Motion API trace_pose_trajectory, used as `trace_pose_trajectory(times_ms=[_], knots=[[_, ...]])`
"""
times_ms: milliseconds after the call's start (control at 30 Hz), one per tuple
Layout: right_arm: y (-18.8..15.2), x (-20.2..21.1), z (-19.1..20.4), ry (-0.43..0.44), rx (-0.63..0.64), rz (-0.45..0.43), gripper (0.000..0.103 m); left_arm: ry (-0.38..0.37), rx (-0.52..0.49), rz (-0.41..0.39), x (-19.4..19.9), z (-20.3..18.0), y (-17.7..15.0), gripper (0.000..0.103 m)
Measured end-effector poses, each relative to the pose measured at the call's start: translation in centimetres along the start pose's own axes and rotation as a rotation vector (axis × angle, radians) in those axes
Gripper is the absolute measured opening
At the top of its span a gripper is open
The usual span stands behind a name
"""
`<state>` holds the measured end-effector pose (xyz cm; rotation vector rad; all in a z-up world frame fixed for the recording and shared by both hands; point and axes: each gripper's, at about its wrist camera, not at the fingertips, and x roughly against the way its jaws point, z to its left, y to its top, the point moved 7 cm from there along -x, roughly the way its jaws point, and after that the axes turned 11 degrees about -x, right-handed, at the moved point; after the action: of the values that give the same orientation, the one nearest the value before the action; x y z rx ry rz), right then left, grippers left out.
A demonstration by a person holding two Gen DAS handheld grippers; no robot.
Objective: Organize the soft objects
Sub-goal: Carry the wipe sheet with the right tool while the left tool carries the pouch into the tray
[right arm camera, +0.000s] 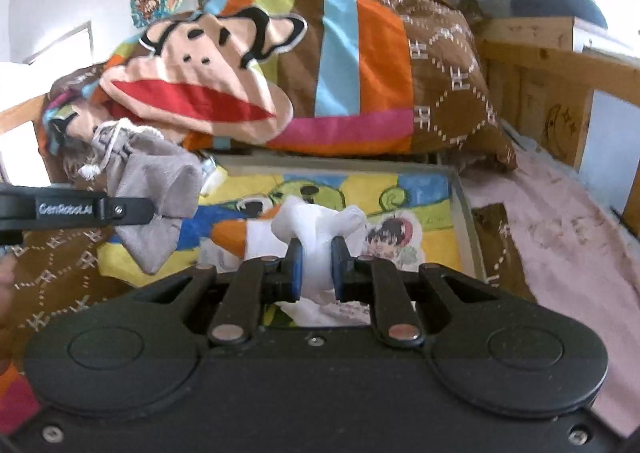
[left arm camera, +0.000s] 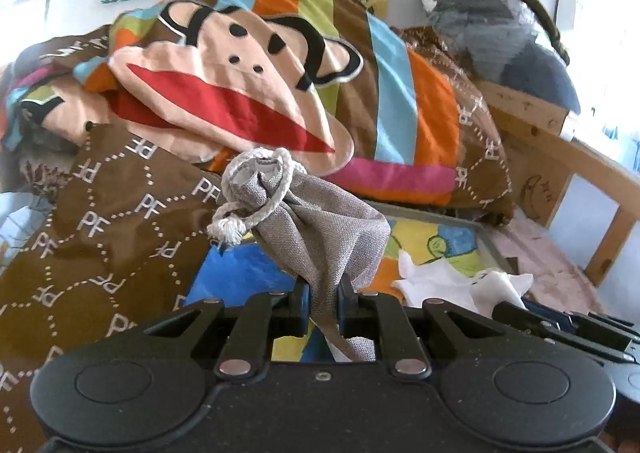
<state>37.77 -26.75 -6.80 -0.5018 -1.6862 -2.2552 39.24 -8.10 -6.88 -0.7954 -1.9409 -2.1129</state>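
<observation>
Left wrist: my left gripper [left arm camera: 324,293] pinches the grey pouch [left arm camera: 316,229] ahead of it; the right gripper [right arm camera: 316,265] clamps a white cloth [right arm camera: 316,229] — both lifted over the tray [right arm camera: 460,197], neither yet put away.

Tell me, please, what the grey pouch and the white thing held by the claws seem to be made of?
Grey pouch: coarse woven cloth, matte; the basket-like weave shows, with a twisted cotton-like cord at its neck.
White thing: soft, smooth fabric, perhaps plush or fleece; it bunches between the pads, but blur hides the surface.
</observation>
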Motion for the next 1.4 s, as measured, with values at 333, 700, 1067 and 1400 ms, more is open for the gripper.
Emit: trace_pose_trajectory(times_ms=[333,700,1067,1400], knots=[[-3.0,-4.4,-1.1,-0.01,-0.004,0.079,0.009,0.022,-0.011,0.076,-5.3,-0.4,-2.0,0.014],[-3.5,-4.0,-0.9,-0.006,-0.005,0.083,0.01,0.043,0.004,0.13,-6.7,0.3,-3.2,0.015],[-3.4,-3.5,-0.9,0.0,-0.007,0.075,0.013,0.066,-0.012,0.151,-6.4,0.2,-2.9,0.02],[-2.7,-2.7,-0.2,-0.006,0.025,0.027,0.034,0.092,0.017,0.15,-5.3,0.9,-2.2,0.036]])
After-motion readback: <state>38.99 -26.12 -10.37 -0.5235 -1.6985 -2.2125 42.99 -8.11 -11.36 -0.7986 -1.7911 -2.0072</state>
